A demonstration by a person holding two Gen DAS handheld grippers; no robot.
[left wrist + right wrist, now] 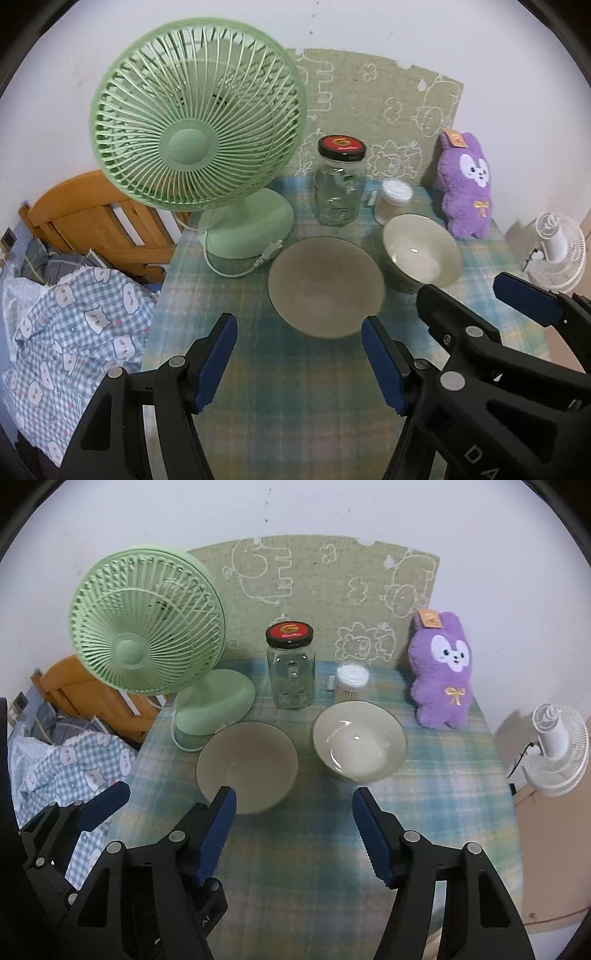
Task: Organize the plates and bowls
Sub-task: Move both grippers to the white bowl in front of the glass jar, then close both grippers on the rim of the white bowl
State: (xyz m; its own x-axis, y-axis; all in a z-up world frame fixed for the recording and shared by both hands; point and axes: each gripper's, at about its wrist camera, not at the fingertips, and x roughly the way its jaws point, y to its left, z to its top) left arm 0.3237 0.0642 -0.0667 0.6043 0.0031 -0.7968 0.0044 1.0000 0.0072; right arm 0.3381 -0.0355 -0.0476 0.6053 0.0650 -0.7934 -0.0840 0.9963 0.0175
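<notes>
On the checked table (pixel 295 849) the matte bowl (pixel 246 766) sits mid-frame beside the shiny bowl (pixel 359 740), so each open, empty tool, left tool (pixel 299 365) and right tool (pixel 293 840), should pinch a near rim gently.

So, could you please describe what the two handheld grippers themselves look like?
Both match: the left gripper and right gripper have black plastic frames with triangular cut-outs, round silver pivot pins, and two jaws lined with ribbed blue pads. Partial white lettering shows on the bodies. No cables or sleeves are visible.
</notes>
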